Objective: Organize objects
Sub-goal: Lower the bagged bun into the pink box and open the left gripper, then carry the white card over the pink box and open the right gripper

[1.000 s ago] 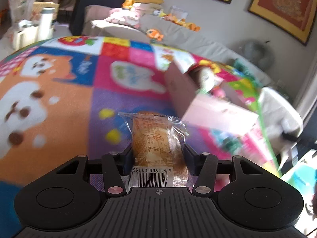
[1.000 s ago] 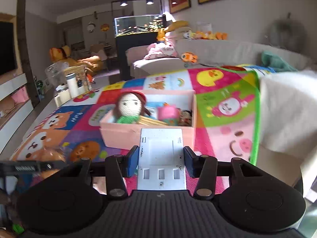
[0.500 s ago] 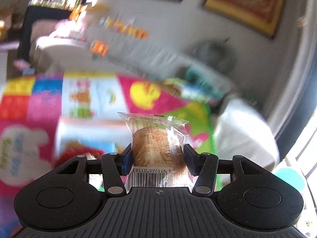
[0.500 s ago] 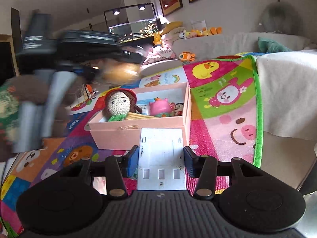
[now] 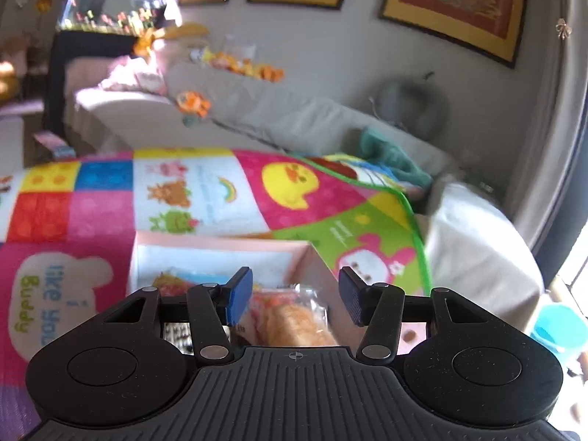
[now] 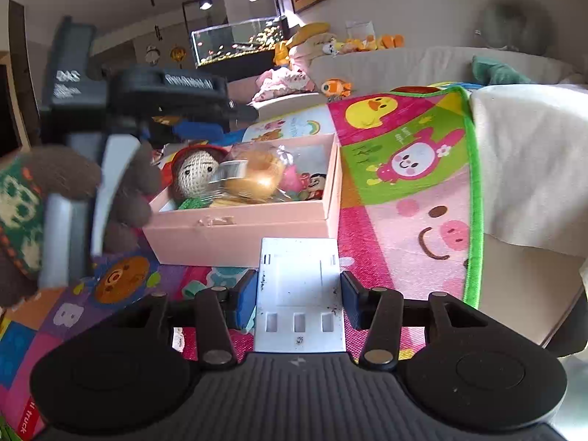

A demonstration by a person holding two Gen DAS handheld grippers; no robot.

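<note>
Two handheld grippers at a pink box (image 6: 239,229) on a colourful play mat (image 6: 415,169).

Left gripper (image 5: 296,296), fingers apart, has let a wrapped bun (image 6: 253,178) drop into the box; right gripper (image 6: 299,299) clamps a white plastic piece (image 6: 299,294), likely next in. Sofa and aquarium behind.

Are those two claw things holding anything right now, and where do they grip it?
The right gripper clamps a flat white plastic piece by its side edges. The left gripper holds nothing: its jaws stand apart from the wrapped bun dropping into the pink box.
</note>
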